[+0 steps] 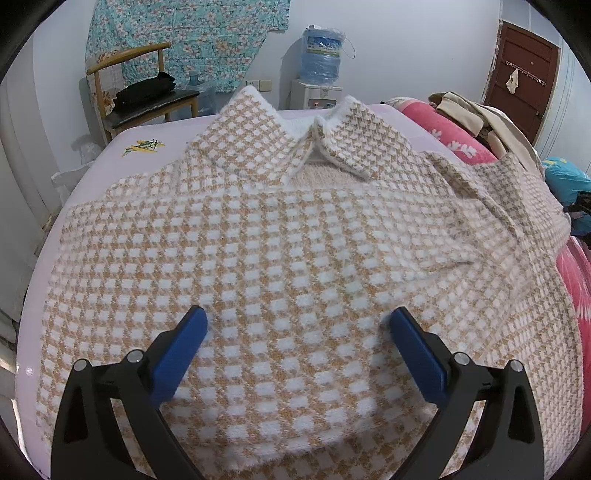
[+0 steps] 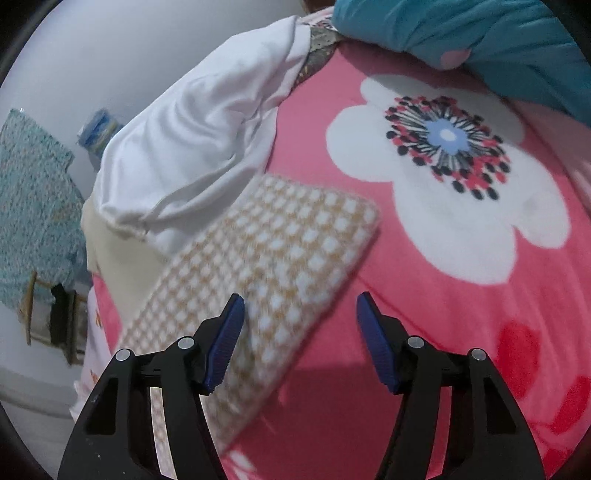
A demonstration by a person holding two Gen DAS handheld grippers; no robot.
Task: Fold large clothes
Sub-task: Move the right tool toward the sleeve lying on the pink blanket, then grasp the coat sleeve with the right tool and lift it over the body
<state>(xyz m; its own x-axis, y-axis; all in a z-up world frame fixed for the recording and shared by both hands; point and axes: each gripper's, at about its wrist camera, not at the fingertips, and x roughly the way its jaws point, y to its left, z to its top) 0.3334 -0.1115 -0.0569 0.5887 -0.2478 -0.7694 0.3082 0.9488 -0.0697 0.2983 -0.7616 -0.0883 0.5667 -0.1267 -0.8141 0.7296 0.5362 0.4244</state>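
A large orange-and-white checked knit top (image 1: 295,251) lies spread on the pale pink bed sheet (image 1: 155,136), collar at the far side. One sleeve is folded across its right half. My left gripper (image 1: 298,321) hovers open over the garment's lower middle, holding nothing. In the right wrist view the sleeve end (image 2: 280,251) of the same top lies on a pink flowered blanket (image 2: 461,314). My right gripper (image 2: 300,306) is open just above the sleeve's edge, its left finger over the knit, empty.
A white garment (image 2: 192,147) and a cream one (image 2: 118,266) lie piled beside the sleeve, with a teal pillow (image 2: 480,33) beyond. A wooden chair (image 1: 147,99), a water dispenser (image 1: 319,59) and a brown door (image 1: 524,70) stand past the bed.
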